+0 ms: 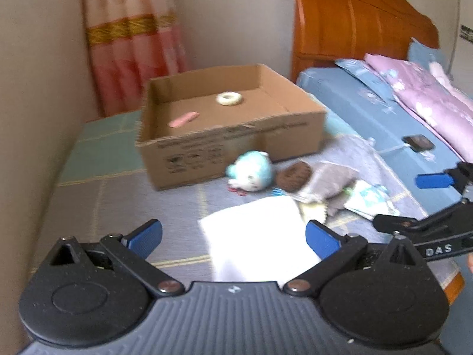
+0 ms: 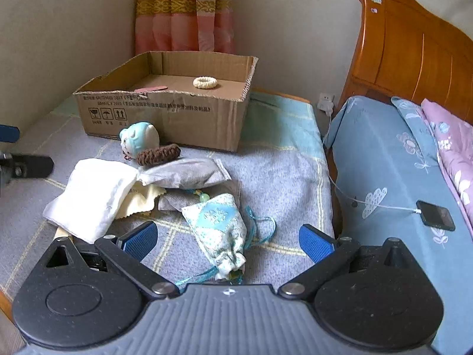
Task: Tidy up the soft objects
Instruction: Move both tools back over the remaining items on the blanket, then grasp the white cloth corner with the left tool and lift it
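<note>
Two claws hover over the blanket-covered surface, both spread wide with nothing between their blue pads. Low in the right wrist view, the right claw (image 2: 227,241) sits above a pale blue patterned drawstring pouch (image 2: 217,224), whose gathered neck and teal cord (image 2: 260,230) lie in the gap between the fingers; I cannot tell whether anything touches it. Low in the left wrist view, the left claw (image 1: 233,238) hangs over a white folded cloth (image 1: 254,236), washed out by glare, with the right claw's black arm poking in at the right edge.

Further up from the pouch lie a grey sachet (image 2: 183,174) and a second grey one partly hidden beneath it, with a yellowish pinked-edge cloth (image 2: 142,201) tucked under the white cloth. Above those, centre-left of the frame, a brown knitted ring (image 2: 158,153) leans against a small turquoise plush toy (image 2: 139,139), which sits just in front of the cardboard box (image 2: 165,118).

Inside the open box, upper middle of the frame, rest a cream knitted ring (image 2: 205,82) and a flat pink piece (image 2: 150,89), well apart. The grey-blue checked blanket (image 2: 280,177) carries it all. At the right, a blue bedsheet (image 2: 384,162) holds a phone (image 2: 436,215) on a white cable, below an orange wooden headboard (image 2: 414,47). A pink curtain (image 2: 183,11) hangs in the top centre
</note>
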{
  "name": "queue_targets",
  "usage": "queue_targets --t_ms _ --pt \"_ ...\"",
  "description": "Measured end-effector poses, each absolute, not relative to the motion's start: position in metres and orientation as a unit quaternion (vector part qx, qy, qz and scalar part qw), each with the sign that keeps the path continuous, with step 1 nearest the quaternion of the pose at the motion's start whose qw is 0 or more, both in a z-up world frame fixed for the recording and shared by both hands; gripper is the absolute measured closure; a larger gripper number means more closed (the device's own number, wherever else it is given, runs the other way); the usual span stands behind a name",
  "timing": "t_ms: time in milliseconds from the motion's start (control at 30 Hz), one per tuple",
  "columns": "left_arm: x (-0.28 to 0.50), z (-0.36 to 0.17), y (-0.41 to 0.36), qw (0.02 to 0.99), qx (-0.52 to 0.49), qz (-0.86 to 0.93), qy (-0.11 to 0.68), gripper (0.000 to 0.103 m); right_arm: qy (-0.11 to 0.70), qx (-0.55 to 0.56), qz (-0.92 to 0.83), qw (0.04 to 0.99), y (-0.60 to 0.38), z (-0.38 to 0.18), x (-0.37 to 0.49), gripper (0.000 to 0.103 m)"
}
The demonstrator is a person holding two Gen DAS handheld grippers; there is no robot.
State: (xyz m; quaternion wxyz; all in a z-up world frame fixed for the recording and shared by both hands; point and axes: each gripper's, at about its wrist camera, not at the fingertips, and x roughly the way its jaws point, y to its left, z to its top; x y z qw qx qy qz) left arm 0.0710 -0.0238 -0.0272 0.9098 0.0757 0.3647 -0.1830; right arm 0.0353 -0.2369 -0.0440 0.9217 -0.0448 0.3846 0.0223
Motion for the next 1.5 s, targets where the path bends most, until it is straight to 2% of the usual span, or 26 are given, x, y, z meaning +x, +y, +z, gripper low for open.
queue_targets --t_ms 233,567,667,767,867,933,1000,1233,1500 --pt "0.081 -0.051 -0.051 0.897 0.052 -0.206 0.388 0.001 0.393 -0.031 0.018 0.919 -0.248 -0.051 0.034 0.0" --pt "0.06 -0.072 -0.087 0.892 0.178 -0.204 0.361 0.001 0.403 -0.014 0.006 0.915 -0.263 -0.059 0.035 0.0" --pt "0.053 -0.075 -0.086 0.893 0.204 -0.191 0.352 0.007 0.404 -0.011 0.005 0.915 -0.265 -0.06 0.034 0.0" --pt "0.05 -0.077 -0.082 0.891 0.205 -0.194 0.355 0.023 0.403 -0.011 0.006 0.915 -0.264 -0.06 0.035 0.0" --pt "0.054 -0.075 -0.076 0.888 0.188 -0.199 0.369 0.045 0.402 -0.012 0.008 0.916 -0.262 -0.059 0.035 0.0" --pt "0.054 -0.071 -0.071 0.89 0.175 -0.2 0.37 0.067 0.401 -0.012 0.008 0.916 -0.262 -0.058 0.034 0.0" --pt "0.055 -0.065 -0.065 0.894 0.157 -0.203 0.367 0.078 0.399 -0.014 0.011 0.917 -0.26 -0.056 0.033 0.0" --pt "0.062 -0.039 -0.04 0.91 0.099 -0.199 0.35 0.09 0.4 -0.018 0.009 0.916 -0.257 -0.054 0.031 0.0" --pt "0.079 -0.045 -0.024 0.909 0.086 -0.183 0.363 0.09 0.396 -0.026 0.014 0.918 -0.249 -0.05 0.031 0.0"
